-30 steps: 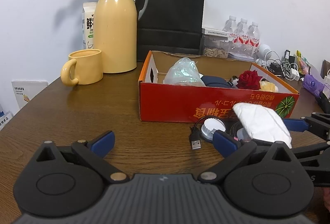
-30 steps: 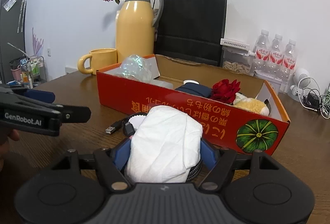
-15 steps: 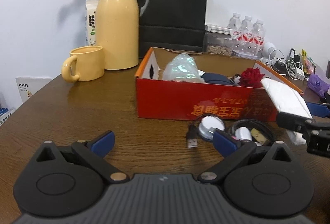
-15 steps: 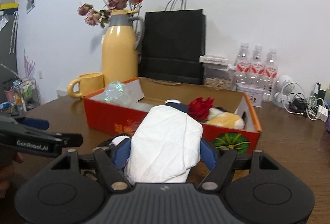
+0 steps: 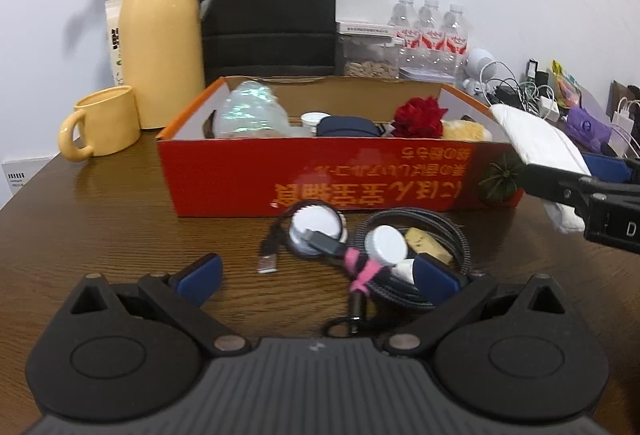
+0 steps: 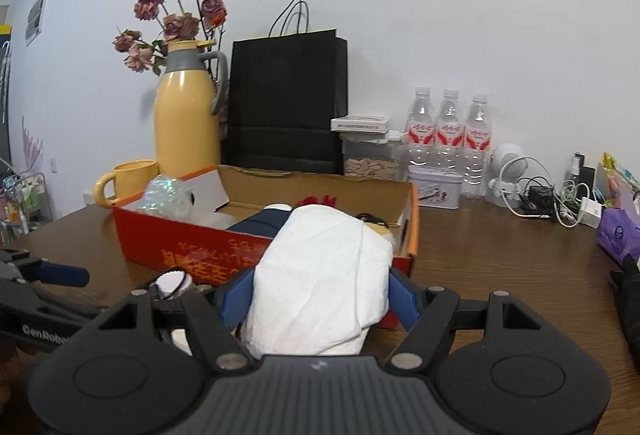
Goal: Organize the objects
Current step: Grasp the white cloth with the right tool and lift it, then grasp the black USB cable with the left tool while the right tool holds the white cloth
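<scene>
My right gripper (image 6: 320, 299) is shut on a white folded cloth bundle (image 6: 320, 275) and holds it in the air in front of the right end of the open red cardboard box (image 6: 192, 247). The bundle (image 5: 536, 143) and the right gripper (image 5: 576, 175) also show at the right of the left wrist view, beside the box (image 5: 320, 175). My left gripper (image 5: 316, 275) is open and empty, low over the table, with a coiled braided cable (image 5: 432, 235), a USB plug (image 5: 268, 263) and white round lids (image 5: 316, 231) between and ahead of its fingers.
The box holds a red rose (image 5: 420, 117), a crinkled clear bag (image 5: 248, 111), a navy pouch (image 5: 348, 125) and a yellow item. Behind it stand a yellow mug (image 5: 100, 127), a yellow thermos (image 5: 164, 35), a black paper bag (image 5: 272, 7), water bottles (image 5: 430, 31) and tangled chargers (image 5: 520, 95).
My right gripper has lifted the white bundle up from the table and swung it right, toward the box's right end. My left gripper has moved closer to the cable and lids.
</scene>
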Available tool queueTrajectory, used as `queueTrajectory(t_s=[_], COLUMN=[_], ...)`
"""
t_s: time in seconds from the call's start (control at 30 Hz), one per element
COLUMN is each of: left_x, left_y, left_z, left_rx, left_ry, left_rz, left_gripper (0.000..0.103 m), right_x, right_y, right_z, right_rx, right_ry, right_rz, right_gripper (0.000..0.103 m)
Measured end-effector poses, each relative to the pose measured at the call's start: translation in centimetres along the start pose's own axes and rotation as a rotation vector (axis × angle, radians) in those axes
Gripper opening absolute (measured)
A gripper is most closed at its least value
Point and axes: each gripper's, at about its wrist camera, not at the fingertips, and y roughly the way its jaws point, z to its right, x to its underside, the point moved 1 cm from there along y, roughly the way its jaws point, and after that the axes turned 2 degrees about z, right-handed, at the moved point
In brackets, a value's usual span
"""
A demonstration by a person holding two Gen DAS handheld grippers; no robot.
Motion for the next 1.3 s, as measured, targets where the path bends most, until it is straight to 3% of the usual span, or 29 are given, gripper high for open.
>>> queueTrajectory(t_s=[0.47, 0.6, 0.83, 0.93, 0.97, 1.0, 1.3], left_x=[-2.6, -2.6, -1.8, -1.6, -1.6, -1.6, -1.4], left_y=[2.9, 3.1, 3.9, 3.8, 3.7, 3.6, 2.8], left_z=[-3.2, -4.7, -4.4, -4.0, -3.8, -3.6, -3.5], left_rx=[-0.137, -0.166, -0.163, -0.158, -0.15, -0.137, -0.12], left_ry=[-0.112, -0.146, -0.1, -0.076, -0.069, -0.062, -0.072], left_rz=[-0.02, -0.029, -0.081, -0.079, -0.078, -0.077, -0.031], left_gripper=[0.102, 0.087, 0.059, 0.036, 0.021, 0.015, 0.013], right_x=[0.2, 0.2, 0.2, 0.2, 0.2, 0.3, 0.3], right_y=[-0.4, -0.3, -0.2, -0.2, -0.2, -0.2, -0.2], right_z=[0.6, 0.6, 0.5, 0.5, 0.5, 0.4, 0.4], right_rx=[-0.002, -0.004, -0.004, -0.004, -0.004, -0.005, -0.006], right_ry=[-0.005, -0.007, -0.01, -0.011, -0.013, -0.014, -0.015], right_rz=[0.007, 0.004, -0.002, -0.005, -0.006, -0.008, -0.009], right_gripper=[0.071, 0.071, 0.071, 0.071, 0.071, 0.071, 0.071])
